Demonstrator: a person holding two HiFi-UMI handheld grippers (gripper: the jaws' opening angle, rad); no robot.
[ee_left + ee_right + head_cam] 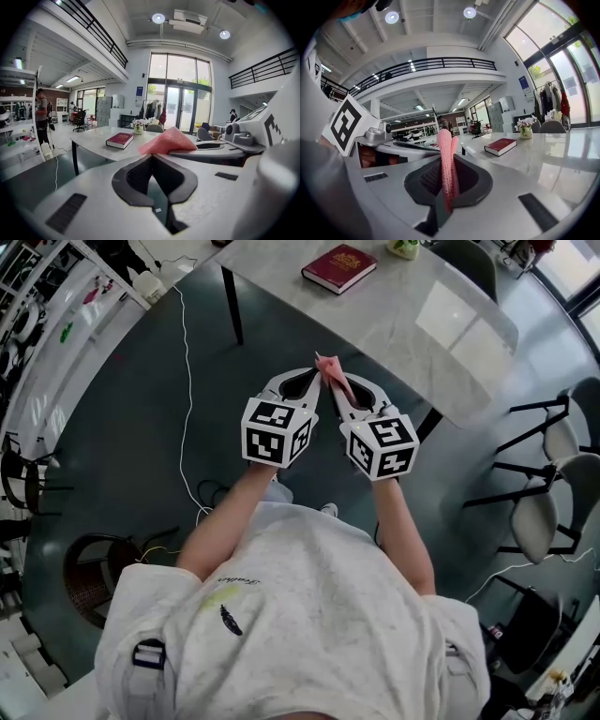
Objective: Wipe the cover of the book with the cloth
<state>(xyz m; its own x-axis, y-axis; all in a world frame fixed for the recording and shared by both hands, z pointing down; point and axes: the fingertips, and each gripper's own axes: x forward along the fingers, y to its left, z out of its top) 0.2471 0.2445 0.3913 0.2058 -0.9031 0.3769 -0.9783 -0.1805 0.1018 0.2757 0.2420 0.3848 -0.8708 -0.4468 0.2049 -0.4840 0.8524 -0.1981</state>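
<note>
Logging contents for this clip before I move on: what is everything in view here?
table: one, pale marbled top, ahead of the person
book: one, dark red, closed, on the table
flower vase: one, pale, on the table near the book
cloth: one, pink, held up over the floor
chairs: at least two, pale seats, right of the table
cable: one, white, on the dark floor
left gripper: one, white, fingers shut, empty
right gripper: one, white, fingers shut on the cloth

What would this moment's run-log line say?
right gripper: shut on pink cloth | left gripper: shut, empty | red book: on table, untouched
</note>
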